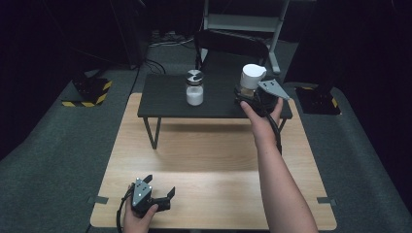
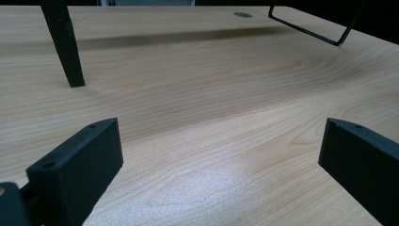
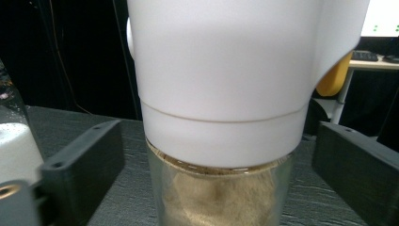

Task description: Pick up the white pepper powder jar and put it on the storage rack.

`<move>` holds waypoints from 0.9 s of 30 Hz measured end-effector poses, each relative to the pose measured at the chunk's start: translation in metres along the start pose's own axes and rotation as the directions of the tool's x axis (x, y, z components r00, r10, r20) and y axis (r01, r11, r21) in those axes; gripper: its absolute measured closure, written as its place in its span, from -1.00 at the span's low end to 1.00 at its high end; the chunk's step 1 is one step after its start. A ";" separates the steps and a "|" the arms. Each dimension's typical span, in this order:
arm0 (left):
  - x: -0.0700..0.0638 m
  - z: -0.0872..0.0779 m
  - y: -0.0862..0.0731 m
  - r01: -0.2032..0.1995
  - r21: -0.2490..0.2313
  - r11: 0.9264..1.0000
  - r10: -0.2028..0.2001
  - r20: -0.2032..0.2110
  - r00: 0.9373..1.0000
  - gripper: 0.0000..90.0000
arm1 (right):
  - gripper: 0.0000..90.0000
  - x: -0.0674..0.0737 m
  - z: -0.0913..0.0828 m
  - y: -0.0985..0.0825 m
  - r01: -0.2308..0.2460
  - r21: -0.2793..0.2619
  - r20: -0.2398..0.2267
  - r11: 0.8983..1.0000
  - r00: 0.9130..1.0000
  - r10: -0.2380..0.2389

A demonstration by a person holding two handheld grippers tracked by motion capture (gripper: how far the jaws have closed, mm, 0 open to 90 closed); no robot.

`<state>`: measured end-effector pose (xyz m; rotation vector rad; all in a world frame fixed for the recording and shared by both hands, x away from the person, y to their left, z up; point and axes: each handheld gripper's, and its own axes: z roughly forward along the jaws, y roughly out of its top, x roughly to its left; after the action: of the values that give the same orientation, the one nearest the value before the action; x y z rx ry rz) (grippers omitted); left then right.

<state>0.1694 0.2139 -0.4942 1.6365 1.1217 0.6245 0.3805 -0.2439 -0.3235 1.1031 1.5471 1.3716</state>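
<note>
jars stand on a low black shelf point(image 1: 165, 104) that sits across the far half of a light wooden table point(image 1: 214, 170). a glass jar with a silver lid point(image 1: 194, 88), filled with white grains, stands near the shelf's middle, well apart from the white-capped jar point(image 1: 251, 80) at the shelf's right end. in the right gripper view this white-capped jar point(image 3: 221, 117) is close up, its glass lower part holding a tan powder, and the silver-lidded jar's white contents show at the left edge.

right gripper point(image 1: 250, 99) is at the white-capped jar, its jaws spread wide on either side of the glass with a clear gap on each side, so the jar stands released on the shelf and the pads do not press on it. left gripper point(image 1: 158, 189) rests low on the near left part of the table, jaws wide apart with only bare wood between them; in the left gripper view a black shelf leg point(image 2: 63, 44) rises ahead of it.

shelf's right edge lies just beyond the white-capped jar. open wood stretches between the shelf legs and the table's near edge.
</note>
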 end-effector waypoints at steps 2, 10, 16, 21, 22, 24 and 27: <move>0.000 0.000 0.000 0.000 -0.002 1.000 0.000 0.001 1.000 -0.99 | -0.99 -0.001 0.000 0.000 -0.005 -0.002 -0.007 1.000 1.000 0.005; 0.000 0.000 0.000 -0.007 -0.001 1.000 0.007 0.000 1.000 -0.99 | -0.99 -0.002 -0.006 0.002 -0.015 -0.013 -0.007 1.000 1.000 0.015; -0.001 0.000 0.000 -0.009 0.000 1.000 0.009 0.000 1.000 -0.99 | -0.99 -0.005 -0.014 0.002 -0.032 -0.029 -0.015 0.999 0.999 0.031; -0.001 0.000 0.000 -0.014 0.002 1.000 0.014 -0.002 1.000 -0.99 | -0.99 -0.009 -0.026 -0.001 -0.025 -0.045 -0.034 0.999 0.999 0.023; -0.001 0.000 0.001 -0.014 0.003 1.000 0.014 -0.002 1.000 -0.99 | -0.99 -0.010 -0.028 -0.002 -0.021 -0.048 -0.039 0.999 0.999 0.019; -0.002 0.000 0.000 -0.014 0.002 1.000 0.014 -0.003 1.000 -0.99 | -0.99 -0.011 -0.032 -0.003 -0.023 -0.052 -0.042 0.998 0.999 0.021; -0.002 0.000 0.000 -0.016 0.002 1.000 0.016 -0.002 1.000 -0.99 | -0.99 -0.013 -0.040 -0.006 -0.023 -0.060 -0.044 0.998 0.999 0.020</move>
<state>0.1689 0.2122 -0.4937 1.6483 1.1125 0.6358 0.3467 -0.2695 -0.3251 1.0625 1.5186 1.4558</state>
